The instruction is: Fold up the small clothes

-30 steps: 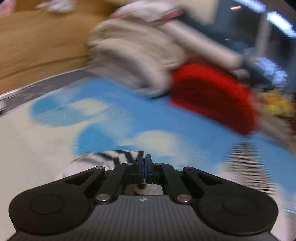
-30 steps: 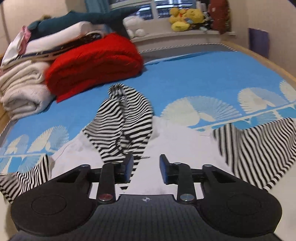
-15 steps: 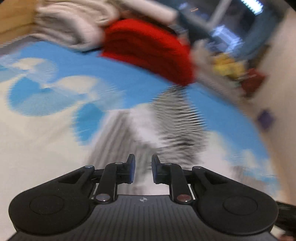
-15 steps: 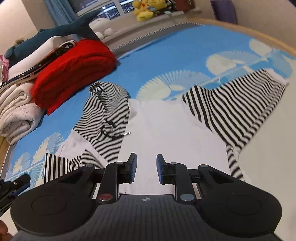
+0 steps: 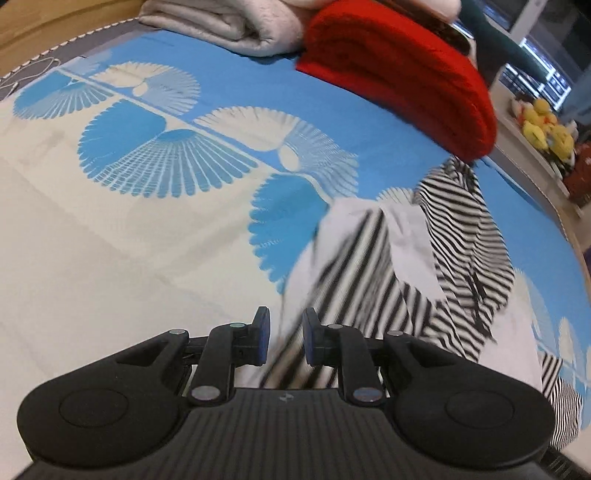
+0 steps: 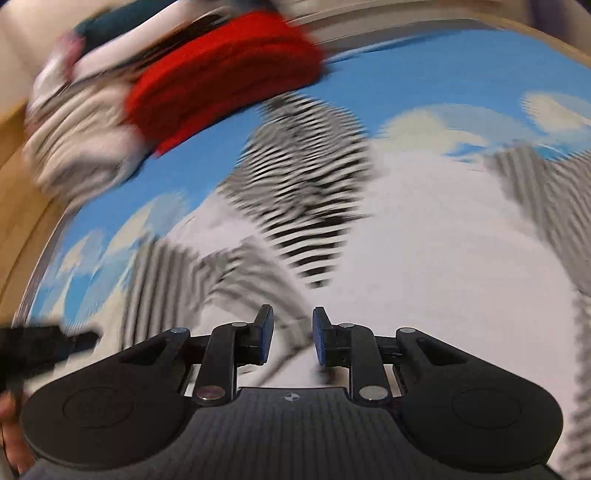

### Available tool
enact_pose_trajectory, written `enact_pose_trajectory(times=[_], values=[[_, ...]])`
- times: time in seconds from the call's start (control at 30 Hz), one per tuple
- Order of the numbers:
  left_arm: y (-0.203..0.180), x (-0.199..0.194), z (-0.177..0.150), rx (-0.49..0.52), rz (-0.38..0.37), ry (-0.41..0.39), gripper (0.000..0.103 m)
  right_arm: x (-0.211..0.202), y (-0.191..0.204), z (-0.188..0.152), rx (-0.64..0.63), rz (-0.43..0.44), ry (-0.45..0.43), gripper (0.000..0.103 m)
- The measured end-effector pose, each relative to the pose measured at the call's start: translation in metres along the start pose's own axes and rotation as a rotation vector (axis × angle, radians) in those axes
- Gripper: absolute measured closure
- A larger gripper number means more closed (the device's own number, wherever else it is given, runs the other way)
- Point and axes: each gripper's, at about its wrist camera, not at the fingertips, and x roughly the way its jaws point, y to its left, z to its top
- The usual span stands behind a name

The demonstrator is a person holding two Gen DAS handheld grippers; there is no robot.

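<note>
We see the bedspread (image 5: pixel 155 229) first, blue and cream with fan shapes, filling both wrist views. On it lies the striped hoodie (image 5: pixel 417 254) — white body, black-and-white striped sleeves and hood — spread out ahead of both tools. In the left wrist view it sits to the right of centre, its near sleeve running down between the parted fingers of the left gripper (image 5: pixel 285 336); whether cloth touches the pads we cannot tell, since that part is smeared. In the right wrist view, which is badly blurred, the hoodie's white body fills the middle and the right gripper (image 6: pixel 292 339) hangs over it, jaws narrowly apart with nothing pinched.

Beyond the hood a folded red blanket (image 5: pixel 402 70) lies on the bed — just beside the hood's tip. Left of it are folded cream towels (image 5: pixel 236 26). Yellow plush toys (image 5: pixel 543 127) sit on a ledge farther back.
</note>
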Motion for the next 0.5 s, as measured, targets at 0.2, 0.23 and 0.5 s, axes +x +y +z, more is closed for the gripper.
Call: enact_pose_trajectory(times=[0.2, 0.23, 0.5], values=[[0.003, 0.008, 0.014, -0.014, 0.011, 0.008, 0.084, 0.04, 0.065, -0.022, -0.388, 0.006, 0.038, 0.063], [0.004, 0.009, 0.016, -0.019, 0.013, 0.009, 0.084, 0.045, 0.073, -0.028, -0.456, -0.004, 0.035, 0.063], [0.009, 0.014, 0.025, -0.03, 0.017, 0.011, 0.084, 0.087, 0.098, -0.071, -0.84, -0.131, 0.122, 0.069]])
